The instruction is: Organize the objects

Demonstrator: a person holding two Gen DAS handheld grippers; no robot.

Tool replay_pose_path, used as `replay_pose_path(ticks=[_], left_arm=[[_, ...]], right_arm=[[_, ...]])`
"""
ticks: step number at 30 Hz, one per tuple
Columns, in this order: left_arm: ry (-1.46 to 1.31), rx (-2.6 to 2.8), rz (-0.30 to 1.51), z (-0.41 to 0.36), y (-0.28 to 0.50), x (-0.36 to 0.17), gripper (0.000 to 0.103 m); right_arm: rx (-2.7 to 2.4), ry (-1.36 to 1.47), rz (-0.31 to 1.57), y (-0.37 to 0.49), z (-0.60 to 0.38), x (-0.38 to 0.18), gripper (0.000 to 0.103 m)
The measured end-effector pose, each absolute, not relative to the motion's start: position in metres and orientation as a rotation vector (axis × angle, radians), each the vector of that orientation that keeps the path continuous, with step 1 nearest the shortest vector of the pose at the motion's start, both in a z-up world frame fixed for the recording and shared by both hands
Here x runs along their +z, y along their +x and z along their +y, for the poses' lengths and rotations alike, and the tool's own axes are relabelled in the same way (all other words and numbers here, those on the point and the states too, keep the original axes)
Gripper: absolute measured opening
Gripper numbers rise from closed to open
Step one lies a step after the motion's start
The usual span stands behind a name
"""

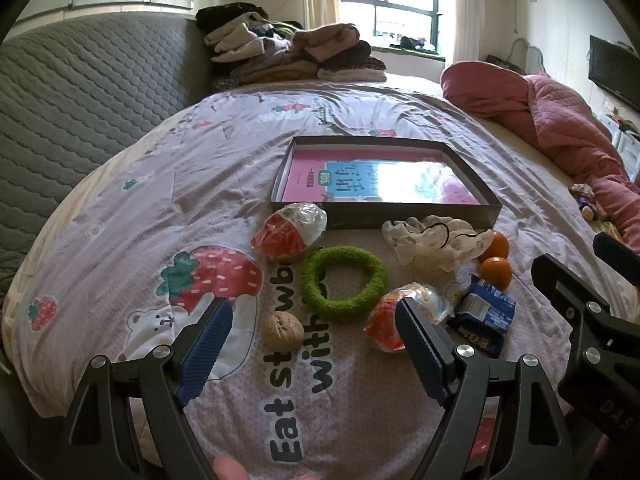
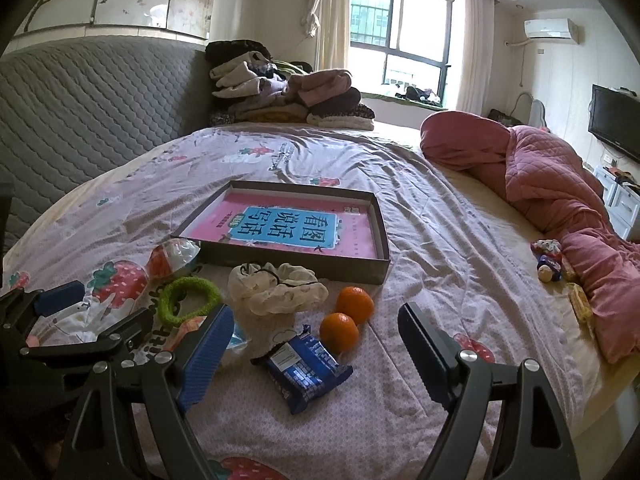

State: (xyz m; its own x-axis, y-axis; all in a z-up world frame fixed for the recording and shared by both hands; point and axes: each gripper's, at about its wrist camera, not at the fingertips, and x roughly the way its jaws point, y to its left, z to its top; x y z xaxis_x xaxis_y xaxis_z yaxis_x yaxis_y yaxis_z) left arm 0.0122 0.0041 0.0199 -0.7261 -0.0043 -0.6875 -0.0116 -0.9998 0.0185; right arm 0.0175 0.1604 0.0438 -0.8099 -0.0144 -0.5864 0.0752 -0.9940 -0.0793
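On the strawberry-print bedspread lies a shallow dark box (image 1: 404,216) (image 2: 352,272) with a pink book (image 1: 360,180) (image 2: 296,228) inside. In front of it lie two red-and-clear egg-shaped toys (image 1: 292,230) (image 1: 400,316), a green ring scrunchie (image 1: 344,284) (image 2: 190,300), a walnut (image 1: 283,330), a white scrunchie (image 1: 436,246) (image 2: 276,288), two oranges (image 1: 496,270) (image 2: 348,320) and a blue snack packet (image 1: 484,316) (image 2: 304,368). My left gripper (image 1: 314,308) is open above the walnut and ring. My right gripper (image 2: 316,316) is open over the packet and oranges.
A grey quilted headboard (image 1: 92,92) runs along the left. Folded clothes (image 1: 296,52) are stacked at the bed's far end. A pink quilt (image 2: 560,184) lies bunched on the right with small toys (image 2: 550,260) beside it. A fingertip (image 1: 230,468) shows at the bottom edge.
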Motion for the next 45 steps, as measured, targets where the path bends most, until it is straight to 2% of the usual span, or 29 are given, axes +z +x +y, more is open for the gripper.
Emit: replay_pose_path(ticks=[13,28,45], left_arm=[[-1.173,2.9,0.034,0.004,0.015,0.019,0.084],[-1.259,2.834,0.015,-0.005,0.014,-0.008,0.084],[-1.276,2.743,-0.142,-0.036,0.017,-0.032,0.084]], right_arm=[[-2.931,0.962,0.14,0.017,0.162,0.042,0.084],[-2.892,1.039,0.114,0.015,0.173,0.019,0.084],[-2.826,1.071,0.071,0.021,0.181,-0.002,0.084]])
